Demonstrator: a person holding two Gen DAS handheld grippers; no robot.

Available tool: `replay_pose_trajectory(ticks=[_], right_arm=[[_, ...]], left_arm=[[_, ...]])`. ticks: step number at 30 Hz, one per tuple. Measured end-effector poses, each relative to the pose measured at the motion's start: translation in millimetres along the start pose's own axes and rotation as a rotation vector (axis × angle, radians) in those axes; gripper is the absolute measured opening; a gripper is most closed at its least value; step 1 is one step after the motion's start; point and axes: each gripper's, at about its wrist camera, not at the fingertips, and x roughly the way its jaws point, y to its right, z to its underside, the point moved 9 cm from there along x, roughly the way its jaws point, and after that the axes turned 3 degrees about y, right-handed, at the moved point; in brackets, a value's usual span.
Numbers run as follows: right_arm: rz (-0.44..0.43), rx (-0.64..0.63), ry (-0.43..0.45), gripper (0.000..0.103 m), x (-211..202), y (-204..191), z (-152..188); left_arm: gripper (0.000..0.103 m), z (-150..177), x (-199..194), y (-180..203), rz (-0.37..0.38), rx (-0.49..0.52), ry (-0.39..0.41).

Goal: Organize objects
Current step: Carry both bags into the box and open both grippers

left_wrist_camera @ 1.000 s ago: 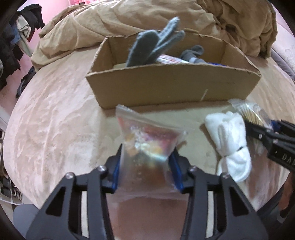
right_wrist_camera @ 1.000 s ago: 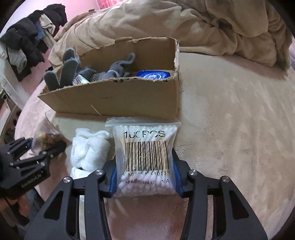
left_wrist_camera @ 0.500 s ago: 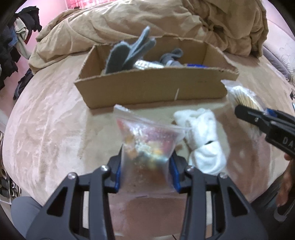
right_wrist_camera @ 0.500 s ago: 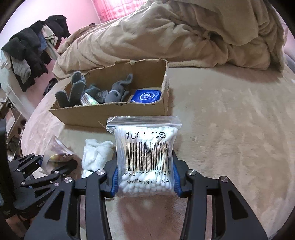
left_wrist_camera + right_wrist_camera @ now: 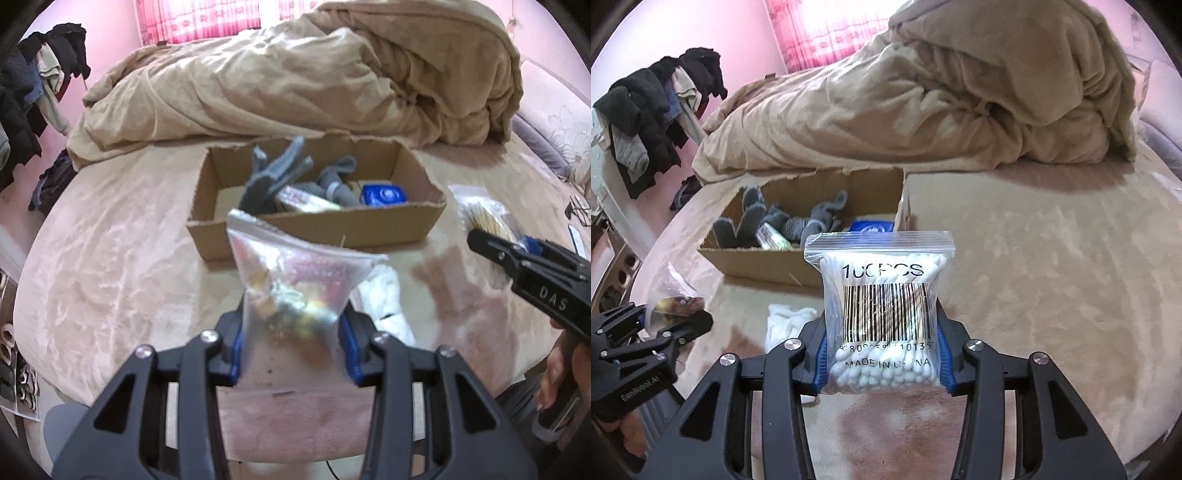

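Observation:
My left gripper is shut on a clear zip bag of small colourful items, held above the bed in front of the cardboard box. My right gripper is shut on a zip bag of cotton swabs with a barcode, also lifted, to the right of the box. The box holds grey gloves, a blue packet and a silvery packet. A white rolled cloth lies on the bed between the grippers. The right gripper also shows in the left wrist view, and the left gripper in the right wrist view.
A heaped tan duvet lies behind the box. Dark clothes hang at the far left. The bed's edge runs along the left and front. The plush tan bed cover stretches to the right of the box.
Both grippers have risen and drawn back with their bags. The box now appears farther off and lower, with its inside showing. The white cloth stays on the bed.

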Motion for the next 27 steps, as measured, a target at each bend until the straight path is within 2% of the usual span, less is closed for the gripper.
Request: replay_pose_trajectory(ticks=[6, 13, 20, 27], right_arm=[[0.002, -0.008, 0.060, 0.047, -22.0, -4.4, -18.6], [-0.008, -0.045, 0.144, 0.047, -47.8, -20.8, -57.9], [-0.019, -0.093, 0.189, 0.047, -51.3, -36.2, -101.9], [-0.039, -0.093, 0.187, 0.047, -34.9, -37.3, -132.9]], left_arm=[[0.042, -21.3, -15.2, -9.1, -0.008, -0.006, 0.051], [0.042, -47.6, -25.0, -23.2, -0.019, -0.021, 0.101], [0.042, -83.0, -30.7, -34.3, -0.022, -0.023, 0.166], [0.042, -106.3, -18.2, -45.7, -0.014, -0.017, 0.194]])
